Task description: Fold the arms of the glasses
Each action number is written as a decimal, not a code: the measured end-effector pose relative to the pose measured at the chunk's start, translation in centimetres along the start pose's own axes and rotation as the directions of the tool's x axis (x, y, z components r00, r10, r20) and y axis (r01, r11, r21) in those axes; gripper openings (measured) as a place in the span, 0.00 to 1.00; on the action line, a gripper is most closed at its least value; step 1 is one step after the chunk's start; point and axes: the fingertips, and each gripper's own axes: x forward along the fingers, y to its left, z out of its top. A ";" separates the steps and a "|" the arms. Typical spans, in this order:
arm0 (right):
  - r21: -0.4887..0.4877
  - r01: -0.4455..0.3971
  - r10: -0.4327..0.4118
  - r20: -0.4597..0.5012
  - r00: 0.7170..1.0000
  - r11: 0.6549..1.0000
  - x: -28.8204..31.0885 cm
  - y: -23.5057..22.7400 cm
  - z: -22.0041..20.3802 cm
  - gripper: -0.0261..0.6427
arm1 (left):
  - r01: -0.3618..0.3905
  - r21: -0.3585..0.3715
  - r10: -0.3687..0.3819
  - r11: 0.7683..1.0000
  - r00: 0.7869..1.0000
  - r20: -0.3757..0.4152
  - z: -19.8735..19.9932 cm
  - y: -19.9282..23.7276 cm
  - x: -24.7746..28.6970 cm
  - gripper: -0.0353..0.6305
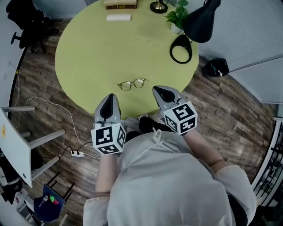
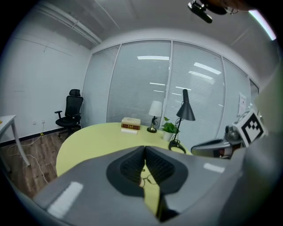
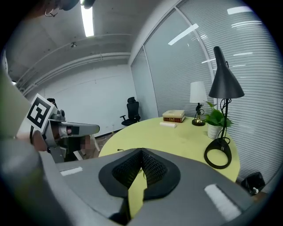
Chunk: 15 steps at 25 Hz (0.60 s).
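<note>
The glasses (image 1: 131, 84) lie on the round yellow-green table (image 1: 97, 53) near its front edge, lenses side by side; the frame is too small to show how the arms sit. The left gripper (image 1: 110, 99) hangs over the table's rim just short of the glasses and slightly to their left. The right gripper (image 1: 160, 93) is just to their right, its tip close to the right lens but not touching it. In the left gripper view the fingers (image 2: 130, 167) meet at the tip with nothing held, and the glasses show beyond them through the narrow slit below. In the right gripper view the fingers (image 3: 152, 170) are likewise pressed together and empty, with bare tabletop behind them. At the far side of the table stand a black desk lamp (image 1: 200, 20) with a ring base, a small potted plant (image 1: 178, 16), a stack of books (image 1: 120, 3) and a white block (image 1: 118, 17). A black office chair (image 2: 70, 112) stands by the wall beyond the table.
</note>
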 end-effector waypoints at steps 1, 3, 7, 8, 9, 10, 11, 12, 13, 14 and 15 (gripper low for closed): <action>-0.003 0.001 -0.001 -0.015 1.000 1.000 0.7 -0.7 -0.1 0.04 | 0.001 -0.004 -0.001 1.000 1.000 -0.013 -0.1 0.0 1.0 0.06; -0.013 0.001 -0.002 -0.050 0.999 1.000 1.8 -2.0 -0.8 0.04 | 0.002 -0.007 -0.002 1.000 0.999 -0.038 -0.5 -0.2 2.3 0.06; -0.026 -0.010 0.006 -0.132 0.991 1.000 3.8 -3.9 -2.7 0.04 | -0.007 0.014 0.008 1.000 0.998 -0.060 -0.7 -0.1 4.1 0.06; -0.030 -0.016 0.011 -0.153 0.988 0.999 4.4 -4.2 -3.3 0.04 | -0.009 0.016 0.010 1.000 0.998 -0.066 -0.9 0.1 4.6 0.06; -0.040 -0.024 0.017 -0.174 0.985 0.999 4.9 -4.5 -3.8 0.04 | -0.012 0.013 0.013 1.000 0.997 -0.073 -1.2 0.4 5.0 0.06; -0.056 -0.034 0.023 -0.194 0.981 0.998 5.4 -4.8 -4.4 0.04 | -0.016 0.008 0.016 1.000 0.996 -0.082 -1.6 0.8 5.5 0.06; -0.076 -0.047 0.030 -0.216 0.976 0.996 6.0 -5.0 -5.0 0.04 | -0.021 0.002 0.021 1.000 0.995 -0.094 -2.1 1.2 6.1 0.06; -0.098 -0.063 0.038 -0.240 0.970 0.993 6.6 -5.1 -5.6 0.04 | -0.025 -0.004 0.025 1.000 0.994 -0.107 -2.7 1.6 6.6 0.06; -0.114 -0.078 0.046 -0.265 0.963 0.990 7.3 -5.2 -6.1 0.04 | -0.028 -0.009 0.027 1.000 0.992 -0.120 -3.2 2.1 7.1 0.06; -0.122 -0.091 0.053 -0.287 0.957 0.988 7.9 -5.2 -6.6 0.04 | -0.027 -0.012 0.025 1.000 0.991 -0.131 -3.7 2.5 7.6 0.06; -0.124 -0.102 0.060 -0.304 0.951 0.987 8.4 -5.3 -7.0 0.04 | -0.024 -0.015 0.021 1.000 0.990 -0.141 -4.2 2.9 8.0 0.06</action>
